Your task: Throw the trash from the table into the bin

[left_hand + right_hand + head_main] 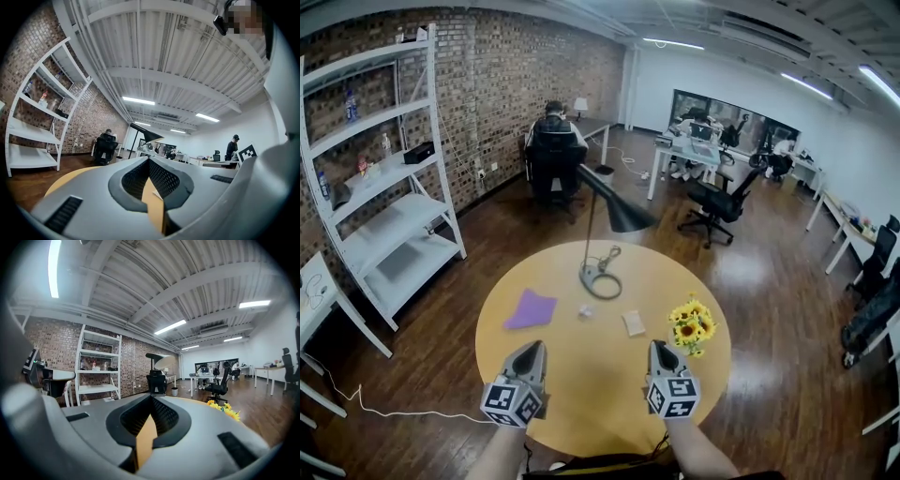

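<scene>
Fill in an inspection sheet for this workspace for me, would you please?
Surface: round yellow table, no spills seen.
Job's things: purple sheet, small white scrap and pale card lying apart on the table; small bin standing beyond it.
Clutter: black desk lamp, sunflower bunch.
Grippers: left gripper and right gripper both shut, empty, over the near edge.
Cables: lamp cord curled by the lamp's base; white cable on the floor at left.
Surroundings: white shelving, brick wall, seated person, office chair.
</scene>
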A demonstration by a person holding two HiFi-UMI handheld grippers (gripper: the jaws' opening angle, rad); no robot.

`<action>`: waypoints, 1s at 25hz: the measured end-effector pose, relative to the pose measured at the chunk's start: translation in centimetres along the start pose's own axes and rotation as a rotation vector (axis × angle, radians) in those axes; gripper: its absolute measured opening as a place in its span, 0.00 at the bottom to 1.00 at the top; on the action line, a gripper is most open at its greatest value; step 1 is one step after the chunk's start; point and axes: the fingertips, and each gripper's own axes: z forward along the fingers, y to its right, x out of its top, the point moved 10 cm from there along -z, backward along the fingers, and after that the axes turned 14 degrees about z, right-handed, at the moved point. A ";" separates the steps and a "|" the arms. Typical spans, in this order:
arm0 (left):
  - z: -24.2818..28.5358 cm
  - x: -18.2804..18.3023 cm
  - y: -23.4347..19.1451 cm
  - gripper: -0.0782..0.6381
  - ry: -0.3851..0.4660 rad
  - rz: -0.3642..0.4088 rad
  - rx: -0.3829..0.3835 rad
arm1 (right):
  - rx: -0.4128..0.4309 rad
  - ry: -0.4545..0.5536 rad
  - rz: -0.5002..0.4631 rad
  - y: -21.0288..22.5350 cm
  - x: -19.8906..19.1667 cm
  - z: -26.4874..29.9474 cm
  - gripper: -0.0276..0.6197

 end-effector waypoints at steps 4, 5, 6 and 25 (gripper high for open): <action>0.6 -0.2 0.2 0.11 -0.008 -0.001 -0.011 | -0.010 -0.001 -0.009 0.6 0.0 -0.2 0.04; 0.8 -0.2 0.3 0.11 -0.011 -0.003 -0.017 | -0.014 0.000 -0.009 0.8 0.0 -0.4 0.04; 0.9 -0.2 0.4 0.11 -0.013 -0.005 -0.023 | -0.018 -0.001 -0.010 1.0 0.1 -0.5 0.04; 1.5 -4.6 4.2 0.11 -0.172 -0.033 -0.128 | -0.204 -0.323 -0.007 10.2 -8.1 -2.8 0.47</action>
